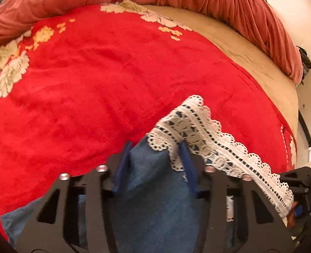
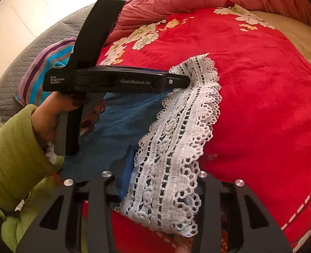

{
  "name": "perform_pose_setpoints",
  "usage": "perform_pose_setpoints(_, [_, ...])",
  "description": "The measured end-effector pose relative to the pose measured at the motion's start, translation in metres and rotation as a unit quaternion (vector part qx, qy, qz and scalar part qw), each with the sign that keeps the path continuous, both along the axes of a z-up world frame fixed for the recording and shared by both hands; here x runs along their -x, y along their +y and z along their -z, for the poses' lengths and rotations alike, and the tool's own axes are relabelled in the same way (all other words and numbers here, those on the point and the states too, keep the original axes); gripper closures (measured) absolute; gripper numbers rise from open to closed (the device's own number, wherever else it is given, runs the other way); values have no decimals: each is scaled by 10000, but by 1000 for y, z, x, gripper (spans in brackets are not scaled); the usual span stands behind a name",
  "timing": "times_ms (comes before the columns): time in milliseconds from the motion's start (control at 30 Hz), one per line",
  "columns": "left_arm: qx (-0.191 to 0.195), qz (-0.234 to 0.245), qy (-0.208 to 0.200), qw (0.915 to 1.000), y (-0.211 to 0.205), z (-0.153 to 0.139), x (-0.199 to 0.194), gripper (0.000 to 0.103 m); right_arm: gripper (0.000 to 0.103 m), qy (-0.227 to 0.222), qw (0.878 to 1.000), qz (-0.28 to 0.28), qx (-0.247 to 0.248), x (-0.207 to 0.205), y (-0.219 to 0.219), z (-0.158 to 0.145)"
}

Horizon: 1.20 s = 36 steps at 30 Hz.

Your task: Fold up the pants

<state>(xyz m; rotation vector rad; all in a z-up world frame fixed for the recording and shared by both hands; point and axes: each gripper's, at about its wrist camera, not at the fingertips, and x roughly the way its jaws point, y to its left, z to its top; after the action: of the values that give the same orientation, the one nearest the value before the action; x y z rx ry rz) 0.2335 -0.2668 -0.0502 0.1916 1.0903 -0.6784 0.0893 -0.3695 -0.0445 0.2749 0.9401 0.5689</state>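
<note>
On the bed [image 1: 260, 48], a red flowered blanket [image 1: 96, 80] covers a tan sheet, with a bunched pink quilt [image 1: 239, 2] along the far side and pale walls beyond. The blue denim pants [image 2: 121, 113], edged with a white lace hem [image 2: 176, 139], lie at the near edge, the hem running lengthwise away from the right camera. The left gripper [image 1: 155, 154] pinches denim and lace at the hem's far end; the right gripper [image 2: 161, 172] pinches the near end.
</note>
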Motion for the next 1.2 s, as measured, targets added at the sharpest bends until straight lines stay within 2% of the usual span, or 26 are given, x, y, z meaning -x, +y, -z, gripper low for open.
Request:
perform_pose_setpoints(133, [86, 89, -77, 9999, 0, -5, 5, 88, 74, -96, 9999, -109, 66, -2, 10, -11])
perform_pose_setpoints(300, [717, -136, 109, 9973, 23, -13, 5, 95, 76, -365, 9987, -298, 187, 0, 26, -31])
perform_pose_setpoints(500, [1242, -366, -88, 9915, 59, -42, 12, 95, 78, -713, 9947, -681, 284, 2, 57, -59])
perform_pose_setpoints(633, [1573, -667, -325, 9848, 98, -61, 16, 95, 78, -953, 9895, -1023, 363, 1, 90, -78])
perform_pose_setpoints(700, [1627, -848, -450, 9820, 115, -66, 18, 89, 78, -1029, 9867, -1192, 393, -1, 106, -83])
perform_pose_setpoints(800, [1444, -1237, -786, 9786, 143, -70, 21, 83, 80, -1115, 9798, -1560, 575, 0, 143, -84])
perform_pose_setpoints(900, [1516, -1733, -771, 9701, 182, -65, 25, 73, 80, -1021, 9739, -1859, 807, -1, 176, -72])
perform_pose_setpoints(1000, [1537, -2257, -843, 9583, 226, -61, 38, 70, 83, -914, 9679, -2124, 982, 3, 205, -60])
perform_pose_setpoints(1067, [1640, -2646, -833, 9466, 257, -55, 49, 69, 83, -860, 9637, -2297, 1052, 7, 222, -53])
perform_pose_setpoints(1200, [2227, -3244, -676, 9169, 316, -44, 73, 60, 83, -776, 9559, -2585, 1157, 16, 251, -44])
